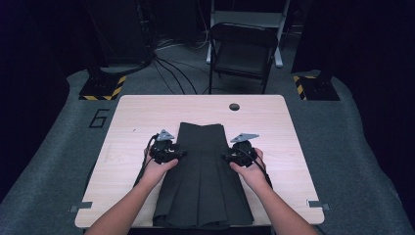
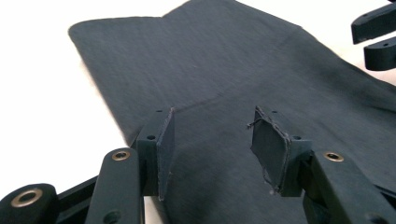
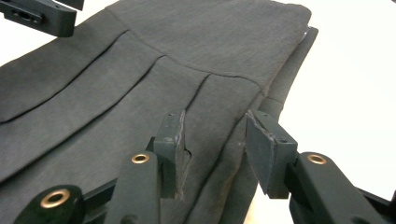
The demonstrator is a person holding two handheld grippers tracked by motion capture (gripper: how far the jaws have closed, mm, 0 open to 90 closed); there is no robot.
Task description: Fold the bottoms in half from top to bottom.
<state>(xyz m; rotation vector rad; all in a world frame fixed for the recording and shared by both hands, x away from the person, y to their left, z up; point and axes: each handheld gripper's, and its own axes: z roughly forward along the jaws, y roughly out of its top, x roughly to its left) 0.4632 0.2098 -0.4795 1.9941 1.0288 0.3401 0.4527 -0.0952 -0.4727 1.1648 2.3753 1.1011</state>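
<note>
A dark pleated skirt (image 1: 201, 178) is lying flat on the pale wooden counter (image 1: 127, 117), its narrow waistband end pointing toward the far edge and its wide hem reaching the near edge. A person's two forearms are coming in from the near side, one hand at each side of the skirt. The left tongs (image 1: 177, 155) are sitting at the skirt's left edge, about halfway along its length, pointing inward across the cloth. In the left gripper view the left tongs (image 2: 212, 140) are standing apart, hovering over the plain upper part of the skirt (image 2: 224, 70), with nothing pinched between the pads; the cloth's edge is lying just beside the left-hand pad and bare counter (image 2: 42, 93) is showing past it. The right tongs (image 1: 230, 157) are sitting at the skirt's right edge, level with the left ones and facing them. In the right gripper view the right tongs (image 3: 215, 147) are also standing apart, over the skirt's (image 3: 140, 70) side edge where the pleats are running down from the waistband seam, with the pads clear of the cloth. A black folding chair (image 1: 242, 51) is standing on the grey floor beyond the counter.
</note>
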